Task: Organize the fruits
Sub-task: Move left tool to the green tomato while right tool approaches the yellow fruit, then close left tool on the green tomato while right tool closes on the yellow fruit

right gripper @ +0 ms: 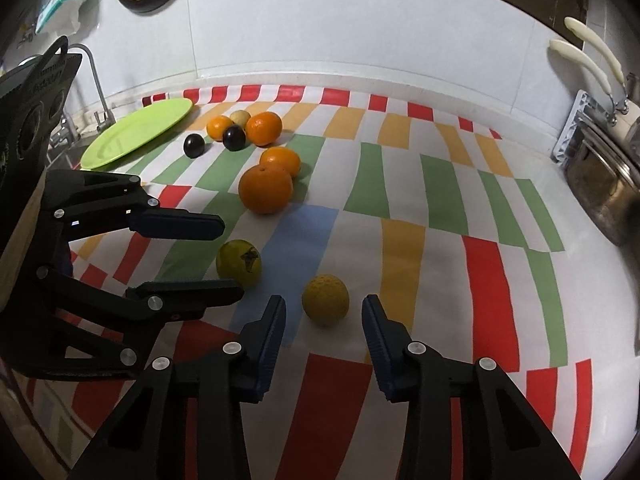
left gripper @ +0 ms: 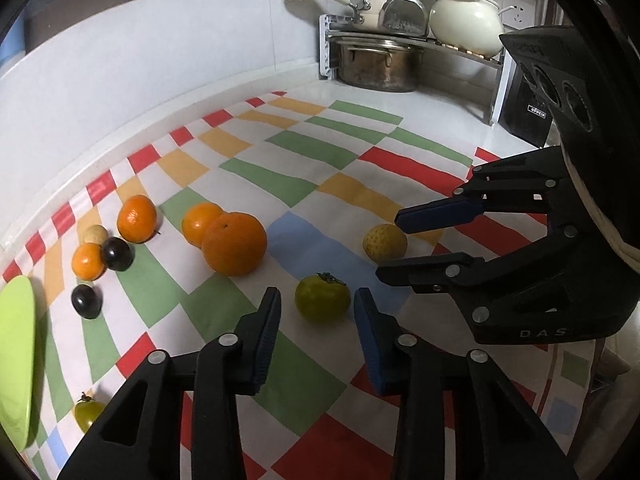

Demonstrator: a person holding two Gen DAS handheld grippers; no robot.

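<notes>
On the checkered cloth [left gripper: 304, 152] a green fruit with a dark calyx [left gripper: 322, 298] sits between the fingertips of my left gripper [left gripper: 317, 294], which is open with a gap on each side. A bumpy yellow fruit [right gripper: 325, 300] sits the same way inside my open right gripper [right gripper: 324, 301], untouched by the pads. Each gripper also shows in the other view: the right gripper [left gripper: 390, 245] around the yellow fruit [left gripper: 385, 243], the left gripper [right gripper: 231, 258] around the green fruit [right gripper: 239, 264]. A lime-green plate [right gripper: 138, 130] lies at the cloth's far left.
A big orange [left gripper: 234, 244] and a smaller one touch mid-cloth. More oranges, two dark plums [left gripper: 116, 254] and a pale fruit cluster near the plate [left gripper: 16, 360]. A second small green fruit [left gripper: 88, 412] lies beside the plate. A pot rack [left gripper: 380, 64] stands right, a faucet [right gripper: 94, 80] left.
</notes>
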